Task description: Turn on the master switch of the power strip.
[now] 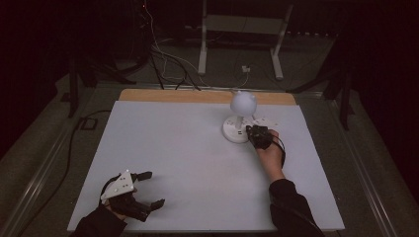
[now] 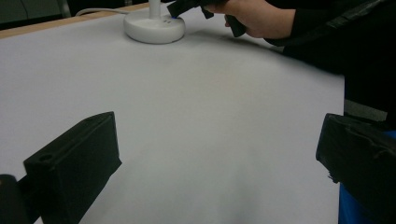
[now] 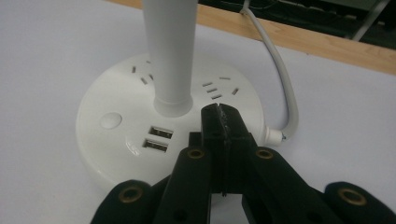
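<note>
A white desk lamp stands at the far right of the white table top, with a globe head (image 1: pixel 243 102) on a stem (image 3: pixel 168 56) and a round base (image 1: pixel 233 131) (image 3: pixel 116 154) (image 2: pixel 154 28). The base carries socket slots, two USB ports (image 3: pixel 159 139) and a round button (image 3: pixel 111 120). My right gripper (image 1: pixel 250 131) (image 3: pixel 218 114) is shut with nothing between its jaws. Its tips sit over the base's top just right of the stem; whether they touch it I cannot tell. My left gripper (image 1: pixel 154 188) (image 2: pixel 217 140) rests open near the front left edge, holding nothing.
The lamp's white cable (image 3: pixel 280 88) runs off the base toward the wooden back edge (image 1: pixel 197 96). Beyond the table are a white stand (image 1: pixel 242 29) and loose cables (image 1: pixel 163 64) on the floor. The person's right hand (image 2: pixel 257 16) and dark sleeve (image 2: pixel 345 42) lie along the right side.
</note>
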A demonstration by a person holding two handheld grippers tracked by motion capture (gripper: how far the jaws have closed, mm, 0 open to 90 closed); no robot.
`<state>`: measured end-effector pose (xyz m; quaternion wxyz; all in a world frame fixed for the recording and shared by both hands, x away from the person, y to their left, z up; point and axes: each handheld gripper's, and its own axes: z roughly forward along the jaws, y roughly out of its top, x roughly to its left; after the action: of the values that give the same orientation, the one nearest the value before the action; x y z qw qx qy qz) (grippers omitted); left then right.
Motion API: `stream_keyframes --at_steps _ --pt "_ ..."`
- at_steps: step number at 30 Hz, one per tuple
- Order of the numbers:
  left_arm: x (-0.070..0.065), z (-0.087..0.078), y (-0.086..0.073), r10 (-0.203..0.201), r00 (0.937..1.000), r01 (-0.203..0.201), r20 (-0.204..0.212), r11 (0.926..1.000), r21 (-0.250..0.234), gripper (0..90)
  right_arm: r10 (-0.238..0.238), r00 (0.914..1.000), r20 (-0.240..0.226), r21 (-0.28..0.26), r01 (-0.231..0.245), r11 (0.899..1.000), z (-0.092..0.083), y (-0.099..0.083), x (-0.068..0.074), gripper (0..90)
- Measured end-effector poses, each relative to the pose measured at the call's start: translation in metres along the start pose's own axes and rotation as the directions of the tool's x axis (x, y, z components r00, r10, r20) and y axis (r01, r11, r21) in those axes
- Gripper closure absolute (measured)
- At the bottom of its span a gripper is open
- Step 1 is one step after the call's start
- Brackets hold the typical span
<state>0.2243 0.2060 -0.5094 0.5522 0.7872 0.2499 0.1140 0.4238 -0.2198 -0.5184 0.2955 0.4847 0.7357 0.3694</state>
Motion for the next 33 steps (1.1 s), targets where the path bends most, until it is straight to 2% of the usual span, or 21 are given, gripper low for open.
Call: stream_keyframes --at_steps 5,6,9,14,19,27,31,33 --pt "0.0001 0.0004 -0.0002 -0.002 1.0000 0.002 0.003 1.0000 0.000 0.0 0.004 0.9999 0.012 0.007 -0.004 1.000 0.0012 0.0005 0.0014 90.0" --pt "0.0003 0.0005 -0.0003 -0.002 1.0000 0.002 0.002 1.0000 0.002 0.0 -0.013 0.9998 0.016 0.012 0.012 1.000 0.0013 0.0013 0.0022 90.0" --pt "0.0004 0.0009 -0.0005 -0.004 1.0000 0.004 0.003 1.0000 0.003 0.0 -0.015 0.9996 0.023 0.029 0.014 0.999 0.0017 0.0034 0.0031 90.0" --pt "0.0005 0.0009 -0.0005 -0.001 1.0000 0.001 0.003 1.0000 0.004 0.0 -0.009 0.9998 0.019 0.038 0.008 0.999 0.0022 0.0039 0.0026 90.0" --pt "0.0005 0.0005 -0.0005 -0.005 1.0000 0.005 0.001 1.0000 0.000 0.0 0.010 0.9999 0.011 0.024 -0.010 1.000 0.0020 0.0021 0.0010 90.0" --pt "0.0008 -0.0001 0.0001 -0.006 1.0000 0.006 0.000 1.0000 -0.004 0.0 0.013 0.9998 0.014 0.022 -0.013 1.000 0.0017 0.0022 0.0015 90.0" --pt "0.0010 -0.0002 0.0001 -0.004 1.0000 0.004 0.000 1.0000 -0.004 0.0 -0.010 0.9996 0.026 0.035 0.009 0.999 0.0017 0.0051 0.0034 90.0" --pt "0.0011 -0.0005 0.0002 -0.004 1.0000 0.004 0.000 1.0000 -0.006 0.0 0.003 0.9999 0.012 0.030 -0.003 1.000 0.0008 0.0068 0.0005 90.0"
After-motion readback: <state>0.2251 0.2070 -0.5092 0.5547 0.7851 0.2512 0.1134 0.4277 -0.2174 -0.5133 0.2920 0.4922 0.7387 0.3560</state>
